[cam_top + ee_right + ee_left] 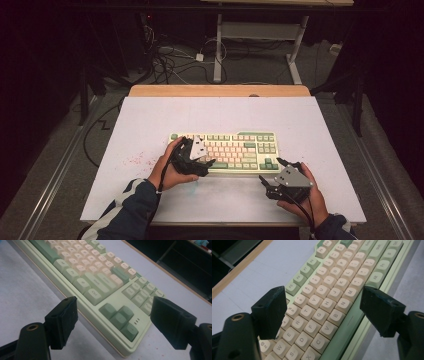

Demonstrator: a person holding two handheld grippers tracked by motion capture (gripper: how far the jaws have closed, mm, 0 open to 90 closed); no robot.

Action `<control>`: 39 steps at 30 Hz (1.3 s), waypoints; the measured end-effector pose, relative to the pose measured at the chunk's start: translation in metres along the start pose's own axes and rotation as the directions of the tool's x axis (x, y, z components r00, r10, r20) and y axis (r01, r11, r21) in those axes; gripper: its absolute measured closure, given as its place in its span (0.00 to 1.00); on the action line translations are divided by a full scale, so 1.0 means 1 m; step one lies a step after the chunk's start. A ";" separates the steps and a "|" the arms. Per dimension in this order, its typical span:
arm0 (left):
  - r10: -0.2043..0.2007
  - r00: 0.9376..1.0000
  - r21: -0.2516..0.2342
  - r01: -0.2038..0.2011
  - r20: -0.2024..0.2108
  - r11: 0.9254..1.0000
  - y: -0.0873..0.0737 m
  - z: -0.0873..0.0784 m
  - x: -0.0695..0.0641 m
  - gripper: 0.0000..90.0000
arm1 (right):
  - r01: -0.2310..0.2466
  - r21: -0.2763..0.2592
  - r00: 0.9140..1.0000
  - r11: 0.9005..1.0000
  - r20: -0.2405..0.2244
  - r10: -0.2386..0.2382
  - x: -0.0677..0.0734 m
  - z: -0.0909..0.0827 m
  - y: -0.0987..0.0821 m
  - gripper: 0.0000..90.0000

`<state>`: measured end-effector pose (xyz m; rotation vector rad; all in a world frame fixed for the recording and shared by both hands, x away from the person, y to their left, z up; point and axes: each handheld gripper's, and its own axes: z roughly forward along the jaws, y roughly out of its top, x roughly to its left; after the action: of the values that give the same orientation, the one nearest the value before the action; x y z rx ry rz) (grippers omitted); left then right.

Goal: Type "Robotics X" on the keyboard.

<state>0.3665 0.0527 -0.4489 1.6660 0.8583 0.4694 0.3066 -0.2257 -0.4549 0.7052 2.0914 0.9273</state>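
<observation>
The keyboard (227, 151) lies flat near the middle of the worktop (150, 120), its long side running left to right across the high view. Its case is pale green; the letter and number keys are cream, while the function row, the modifiers, the space bar, the arrow cluster and the block above the arrows are green. Legends on the cream keys read clearly in the left claw view, from W, E, D and C up to P and L.

The left claw (200, 156) hangs over the left part of the keyboard, above the letter keys; its jaws stand wide apart with nothing pinched between them, the keys lying below the gap. The right claw (270, 181) sits just off the keyboard's near right corner, over bare worktop, and its jaws are also spread wide and grip nothing; its own view looks across the arrow keys (119, 320) and the Ctrl key (93, 295).

The worktop is covered by a white sheet with a wooden edge (220, 90) showing at the far side and faint reddish specks (136, 160) left of the keyboard. Beyond it the room is dark, with cables (170, 60) tangled on the grey floor and the white legs of another table (260, 45).
</observation>
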 end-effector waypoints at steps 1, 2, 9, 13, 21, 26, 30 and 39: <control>0.004 1.000 -0.006 -0.004 0.000 1.000 0.000 -0.001 0.000 0.22 | 0.001 0.000 1.000 1.000 0.000 -0.001 0.000 0.000 0.000 0.25; 0.005 1.000 -0.011 -0.005 0.002 1.000 0.001 -0.001 0.000 0.21 | 0.000 0.000 1.000 1.000 0.000 0.000 0.000 0.000 0.000 0.25; 0.023 1.000 -0.041 -0.023 0.001 0.999 0.002 -0.005 -0.002 0.21 | 0.000 -0.001 1.000 1.000 -0.001 0.000 0.000 0.000 0.000 0.25; 0.042 0.999 -0.061 -0.041 0.005 0.997 0.002 -0.009 -0.001 0.21 | 0.001 0.002 1.000 1.000 -0.001 -0.001 0.000 0.000 0.000 0.25; 0.053 0.999 -0.083 -0.052 0.009 0.995 0.001 -0.020 0.003 0.21 | 0.001 0.005 1.000 1.000 0.000 -0.001 0.000 0.000 0.000 0.25; 0.045 0.999 -0.104 -0.044 0.004 0.994 -0.002 -0.029 0.010 0.21 | 0.004 0.003 1.000 1.000 0.001 -0.004 -0.001 0.000 0.000 0.25; 0.040 0.999 -0.114 -0.041 -0.012 0.993 -0.004 -0.035 0.016 0.21 | 0.001 0.001 1.000 1.000 0.006 -0.001 -0.001 -0.001 0.000 0.25; 0.047 0.997 -0.126 -0.054 -0.060 0.991 -0.017 -0.051 0.025 0.21 | -0.013 -0.002 1.000 1.000 0.009 0.013 -0.003 -0.001 0.000 0.25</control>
<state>0.3423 0.1070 -0.4540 1.5661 0.8129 0.5973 0.3076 -0.2283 -0.4537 0.7213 2.0800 0.9322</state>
